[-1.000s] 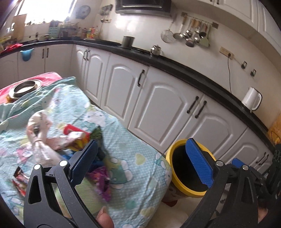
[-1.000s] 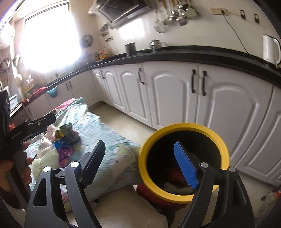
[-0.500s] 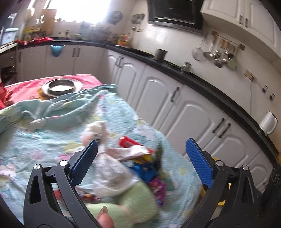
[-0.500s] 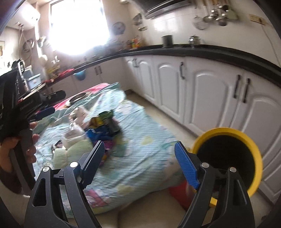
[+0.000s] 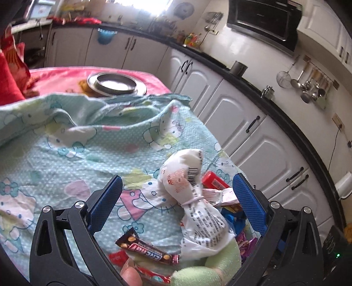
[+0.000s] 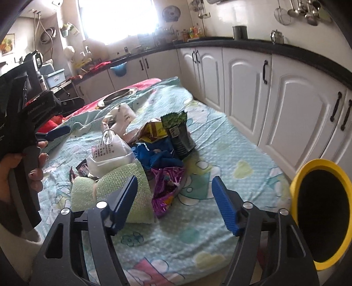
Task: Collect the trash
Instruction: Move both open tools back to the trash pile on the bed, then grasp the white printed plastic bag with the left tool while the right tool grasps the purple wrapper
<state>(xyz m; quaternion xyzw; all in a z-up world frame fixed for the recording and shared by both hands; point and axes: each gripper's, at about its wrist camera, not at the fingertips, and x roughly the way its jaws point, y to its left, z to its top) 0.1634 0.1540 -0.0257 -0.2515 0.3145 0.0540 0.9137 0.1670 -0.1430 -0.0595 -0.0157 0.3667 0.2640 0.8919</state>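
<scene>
Window (image 6: 123,19) glare blows out; daylit room, fisheye-curved edges, dark corners.

You are working in a kitchen lined with white panelled cabinet doors (image 6: 246,88) fitted with dark bar handles, under a black countertop (image 6: 308,52) that curves round the room. White glossy wall tiles (image 5: 259,57) rise behind it, with steel ladles and strainers (image 5: 308,85) hanging on a rail. A dark wall-mounted oven (image 5: 264,17) sits high beside white upper cupboards (image 5: 323,28). A bright window (image 6: 118,19) at the far end floods the room; its glare washes out the panes. Before you lies a table under a pale turquoise cartoon-print cloth (image 5: 66,154), with a pink cloth (image 5: 66,74) beyond carrying a round steel dish (image 5: 116,84).
</scene>
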